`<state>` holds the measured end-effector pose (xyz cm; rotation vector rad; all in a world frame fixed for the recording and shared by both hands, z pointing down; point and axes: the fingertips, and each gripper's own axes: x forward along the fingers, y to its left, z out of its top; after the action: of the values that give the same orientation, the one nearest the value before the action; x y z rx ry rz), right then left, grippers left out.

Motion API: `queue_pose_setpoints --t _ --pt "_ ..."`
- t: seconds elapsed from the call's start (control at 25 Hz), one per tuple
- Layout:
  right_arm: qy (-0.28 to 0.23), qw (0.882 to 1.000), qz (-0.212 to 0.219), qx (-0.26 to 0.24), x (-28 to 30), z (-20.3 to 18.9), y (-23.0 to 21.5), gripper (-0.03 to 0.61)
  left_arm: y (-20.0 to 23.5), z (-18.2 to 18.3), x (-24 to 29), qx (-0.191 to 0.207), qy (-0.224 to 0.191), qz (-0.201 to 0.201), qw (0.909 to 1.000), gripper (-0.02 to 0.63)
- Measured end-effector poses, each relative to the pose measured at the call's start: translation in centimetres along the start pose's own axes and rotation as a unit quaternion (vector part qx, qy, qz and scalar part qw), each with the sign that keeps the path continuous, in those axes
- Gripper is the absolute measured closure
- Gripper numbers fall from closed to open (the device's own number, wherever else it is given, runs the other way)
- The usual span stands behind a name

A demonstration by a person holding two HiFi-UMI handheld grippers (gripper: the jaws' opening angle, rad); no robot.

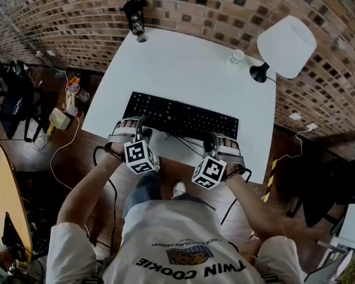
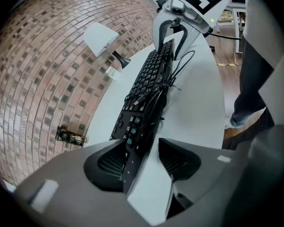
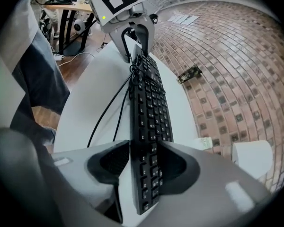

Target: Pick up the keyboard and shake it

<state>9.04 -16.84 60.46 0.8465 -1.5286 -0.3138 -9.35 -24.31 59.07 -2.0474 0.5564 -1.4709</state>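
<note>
A black keyboard (image 1: pixel 180 118) lies flat on the white table (image 1: pixel 183 64), near its front edge. My left gripper (image 1: pixel 130 129) is at the keyboard's left end and my right gripper (image 1: pixel 222 144) at its right end. In the left gripper view the keyboard (image 2: pixel 149 84) runs between the spread jaws of the left gripper (image 2: pixel 142 157), with bare table showing beside one pad. The right gripper view has the keyboard (image 3: pixel 149 112) between the wide jaws of the right gripper (image 3: pixel 144 162). Both grippers are open. Its black cable (image 1: pixel 186 144) lies loose along the front.
A white desk lamp (image 1: pixel 286 46) stands at the table's back right, with a small glass (image 1: pixel 236 56) beside it. A black patterned can (image 1: pixel 135 16) stands at the back left. A brick wall rises behind the table. Bottles and boxes (image 1: pixel 65 108) lie on the floor at left.
</note>
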Motion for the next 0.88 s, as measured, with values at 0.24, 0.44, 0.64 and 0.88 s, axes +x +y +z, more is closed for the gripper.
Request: queue_pose_setpoints --t 0.24,0.44,0.64,0.88 --pt "0.044 0.995 -0.029 -0.090 0.2 0.2 -0.3 0.405 0.4 0.8 0.7 0.057 -0.004 0.017 0.9982 0.390" --pt "0.038 0.993 -0.038 -0.102 0.3 0.4 0.0 0.438 -0.3 0.5 1.0 0.107 0.009 0.031 0.9937 0.469" --pt "0.022 0.997 -0.007 -0.076 0.3 0.2 0.2 0.448 -0.4 0.4 1.0 0.111 0.021 -0.001 0.9936 0.471" --pt "-0.003 0.997 0.073 -0.025 -0.6 0.8 -1.0 0.451 0.7 0.7 0.3 0.093 0.002 -0.070 0.9931 0.474"
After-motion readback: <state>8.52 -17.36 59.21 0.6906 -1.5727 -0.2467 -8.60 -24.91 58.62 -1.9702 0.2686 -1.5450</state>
